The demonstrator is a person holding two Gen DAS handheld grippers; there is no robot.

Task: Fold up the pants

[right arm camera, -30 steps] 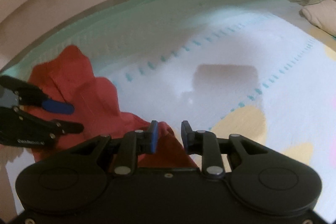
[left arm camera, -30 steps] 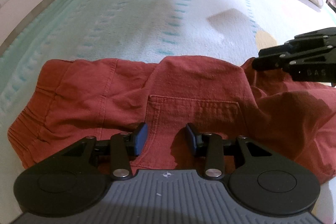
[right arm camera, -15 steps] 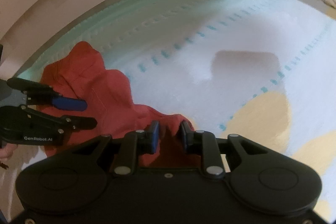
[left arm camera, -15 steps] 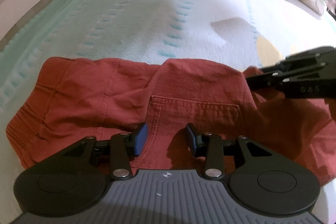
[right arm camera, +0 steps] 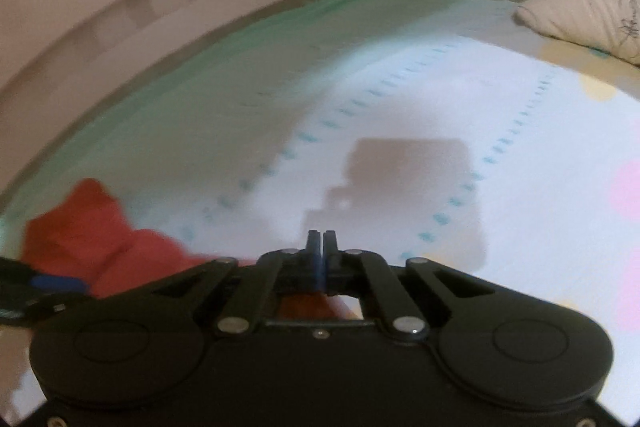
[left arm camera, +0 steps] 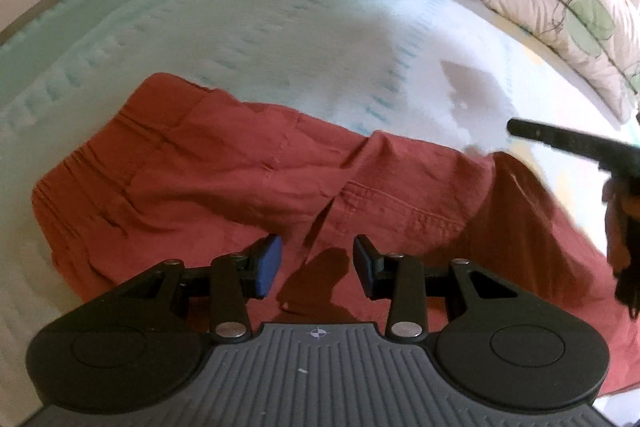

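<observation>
Left-wrist view: my left gripper [left arm camera: 316, 261] hovers wide over the pants [left arm camera: 248, 183]; right gripper [right arm camera: 322, 247] is pinched together, cloth unconfirmed. I'd lift slowly, keeping edges aligned.

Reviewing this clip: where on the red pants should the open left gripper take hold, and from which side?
Probably the near edge of the pants, just ahead of the open left gripper. Approach low from the near side: the cloth lies flat on the bed, so only an edge gives both fingers purchase.
</observation>
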